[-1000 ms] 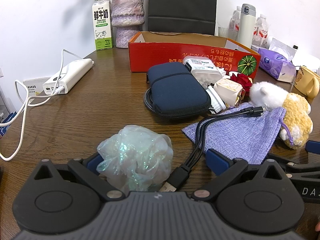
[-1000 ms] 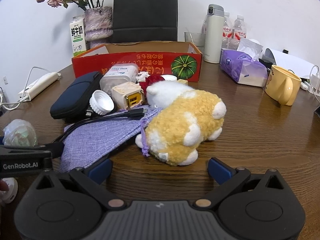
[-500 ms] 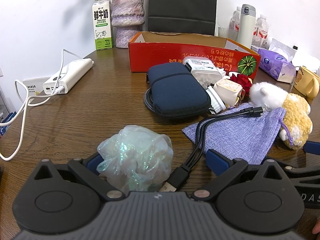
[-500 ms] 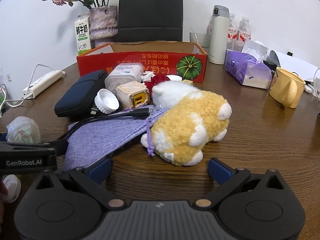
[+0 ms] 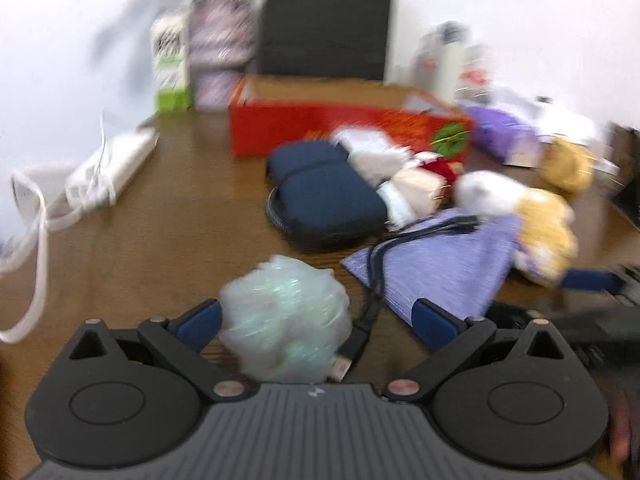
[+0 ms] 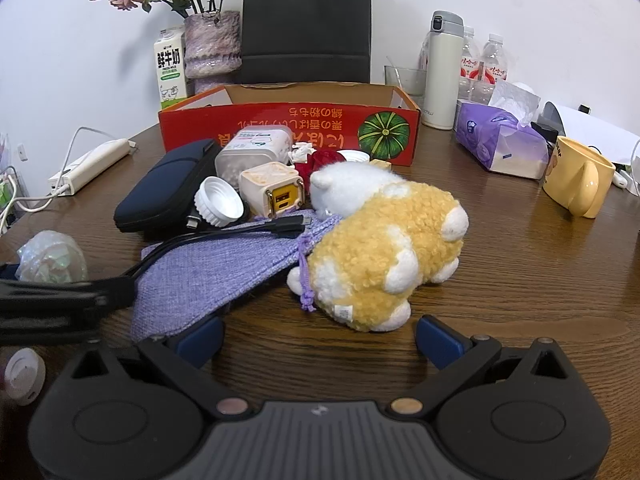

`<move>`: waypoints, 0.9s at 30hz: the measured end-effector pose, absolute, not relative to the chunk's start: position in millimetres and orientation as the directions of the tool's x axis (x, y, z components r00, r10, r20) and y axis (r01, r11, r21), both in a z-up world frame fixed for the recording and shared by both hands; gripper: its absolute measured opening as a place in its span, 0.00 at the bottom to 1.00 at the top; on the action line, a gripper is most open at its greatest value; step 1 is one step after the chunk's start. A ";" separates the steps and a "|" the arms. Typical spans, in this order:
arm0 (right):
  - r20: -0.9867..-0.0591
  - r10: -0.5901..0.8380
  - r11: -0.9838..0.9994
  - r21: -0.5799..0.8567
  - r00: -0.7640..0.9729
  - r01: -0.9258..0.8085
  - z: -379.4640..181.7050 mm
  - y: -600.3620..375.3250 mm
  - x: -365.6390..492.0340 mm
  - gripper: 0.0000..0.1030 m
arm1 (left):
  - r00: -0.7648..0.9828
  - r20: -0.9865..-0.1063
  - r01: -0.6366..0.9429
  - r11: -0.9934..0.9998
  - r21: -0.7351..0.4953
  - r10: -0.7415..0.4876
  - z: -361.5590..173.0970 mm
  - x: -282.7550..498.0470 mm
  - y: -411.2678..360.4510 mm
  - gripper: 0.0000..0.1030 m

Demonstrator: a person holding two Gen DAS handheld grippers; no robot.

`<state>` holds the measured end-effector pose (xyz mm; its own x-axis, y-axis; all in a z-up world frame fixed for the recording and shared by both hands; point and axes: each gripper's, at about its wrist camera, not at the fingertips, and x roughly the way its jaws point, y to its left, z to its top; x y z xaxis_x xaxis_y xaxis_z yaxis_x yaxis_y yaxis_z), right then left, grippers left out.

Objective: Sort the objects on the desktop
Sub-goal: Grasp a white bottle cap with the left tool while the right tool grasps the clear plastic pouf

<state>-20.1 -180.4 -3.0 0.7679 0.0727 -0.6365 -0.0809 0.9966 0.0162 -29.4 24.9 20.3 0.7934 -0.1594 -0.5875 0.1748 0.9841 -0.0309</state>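
Note:
The left wrist view is blurred by motion. My left gripper (image 5: pixel 316 322) is open around a crumpled iridescent plastic ball (image 5: pixel 286 320), which lies against the left finger (image 5: pixel 200 322). A black cable plug (image 5: pixel 358 340) lies beside the ball. My right gripper (image 6: pixel 320 340) is open and empty, just short of a yellow-and-white plush toy (image 6: pixel 380 256) lying on the table. A purple cloth pouch (image 6: pixel 216 276) with the black cable (image 6: pixel 240 232) on it reaches the right gripper's left finger (image 6: pixel 200 340). The red cardboard box (image 6: pixel 288 128) stands open behind the pile.
Between the pouch and the box lie a navy zip case (image 6: pixel 164 192), a white cap (image 6: pixel 218 202), a cream charger (image 6: pixel 276 192) and a plastic container (image 6: pixel 254 152). A yellow mug (image 6: pixel 580 176) and tissue pack (image 6: pixel 500 144) stand right; a power strip (image 6: pixel 92 164) lies left.
The left wrist view has gone blurry and the scene has slid a little left, so the left gripper is moving. The right gripper has edged slightly toward the plush toy. Both stay open.

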 end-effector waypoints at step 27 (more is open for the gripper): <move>-0.604 0.482 0.854 0.161 0.635 -0.495 30.6 -57.2 5.7 0.33 | 0.780 -0.604 0.204 0.979 -0.004 -0.165 12.3 -90.6 55.8 0.39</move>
